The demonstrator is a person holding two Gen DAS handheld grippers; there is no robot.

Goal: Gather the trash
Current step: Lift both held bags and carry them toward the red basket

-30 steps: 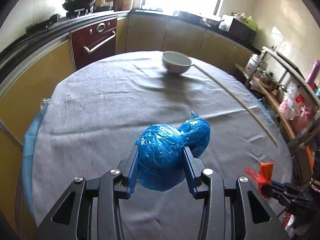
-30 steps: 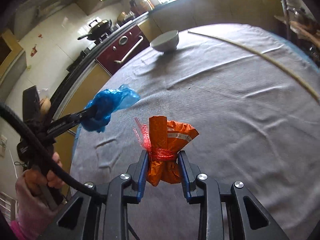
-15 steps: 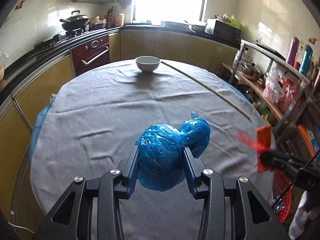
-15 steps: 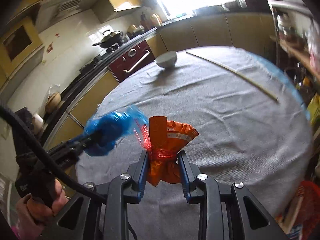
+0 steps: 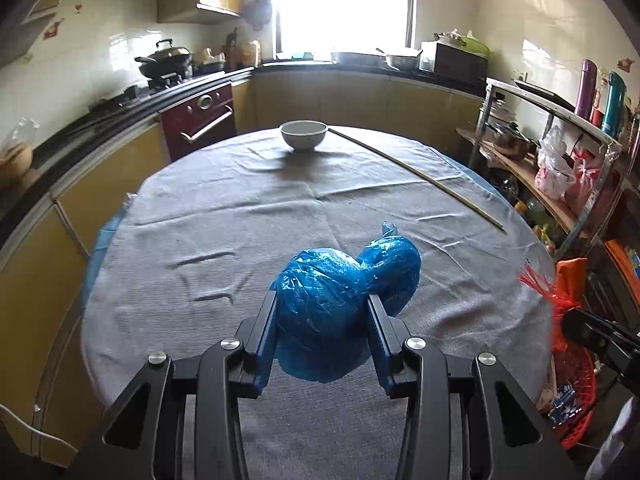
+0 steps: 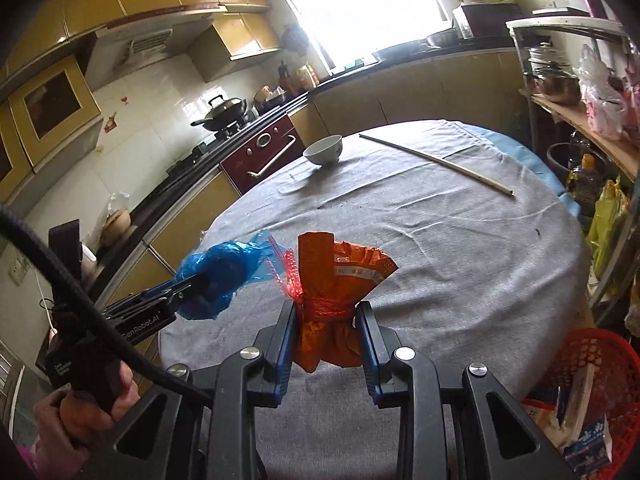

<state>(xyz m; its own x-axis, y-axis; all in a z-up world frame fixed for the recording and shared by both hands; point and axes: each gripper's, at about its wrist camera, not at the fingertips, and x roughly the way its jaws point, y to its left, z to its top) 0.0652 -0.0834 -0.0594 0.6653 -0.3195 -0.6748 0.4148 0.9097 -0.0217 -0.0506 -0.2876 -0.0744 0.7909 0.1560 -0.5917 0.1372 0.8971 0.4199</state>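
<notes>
My left gripper (image 5: pixel 322 304) is shut on a blue plastic trash bag (image 5: pixel 340 300) and holds it above the near side of the round table (image 5: pixel 240 216). The same bag (image 6: pixel 218 276) shows at the left of the right wrist view. My right gripper (image 6: pixel 326 310) is shut on an orange trash bag (image 6: pixel 336 296) tied with red netting, held above the table's near edge. That orange bag (image 5: pixel 560 292) shows at the right edge of the left wrist view. A red trash basket (image 6: pixel 592 372) with some packaging in it stands on the floor at the lower right.
A white bowl (image 5: pixel 303 134) and a long thin stick (image 5: pixel 416 176) lie on the grey tablecloth at the far side. A metal shelf rack (image 5: pixel 560 152) with pots and bags stands right of the table. Kitchen counters and an oven (image 5: pixel 200 120) run behind.
Both grippers have pulled back and risen from the table with their bags still held. The red basket has come into view at the lower right.
</notes>
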